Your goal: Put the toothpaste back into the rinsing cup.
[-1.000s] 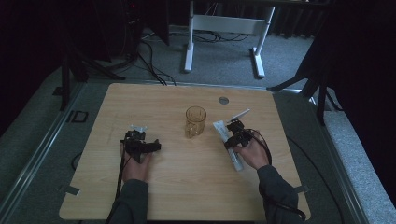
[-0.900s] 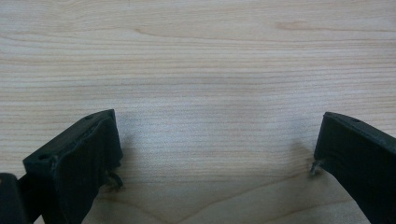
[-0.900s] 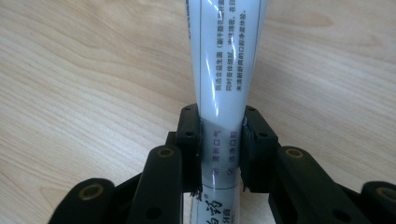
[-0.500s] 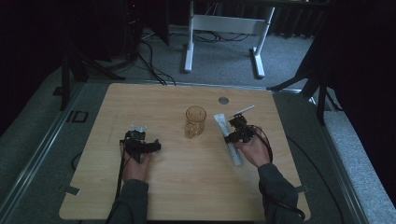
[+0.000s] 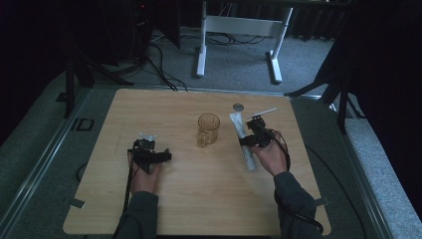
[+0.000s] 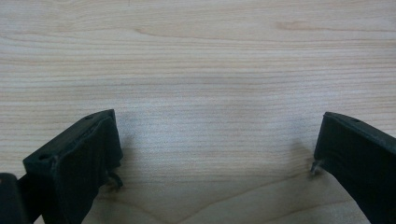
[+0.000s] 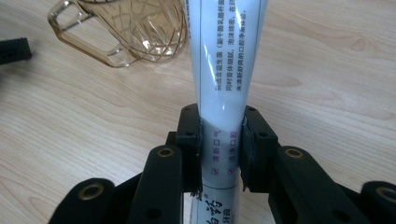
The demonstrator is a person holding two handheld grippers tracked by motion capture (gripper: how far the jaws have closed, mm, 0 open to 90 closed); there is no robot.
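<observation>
A white tube (image 7: pixel 223 79) carries columns of small dark Chinese print, two purple checkbox labels reading 清新口气 and 清净口腔, and larger black characters at its lower end. "ID" (image 5: pixel 83 124) marks the grey platform left of the bench.

Open wood on your left, crowded middle on your right.

Your left tongs (image 5: pixel 148 149) have bare surface (image 5: pixel 164 204) all round and ahead. Beside your right tongs (image 5: pixel 255 135), the amber mug (image 5: pixel 207 129) stands just to the left, the white tube (image 5: pixel 243 137) lies along the path, and a small round disc (image 5: pixel 238 106) sits beyond near the far edge; the near half lies free.
</observation>
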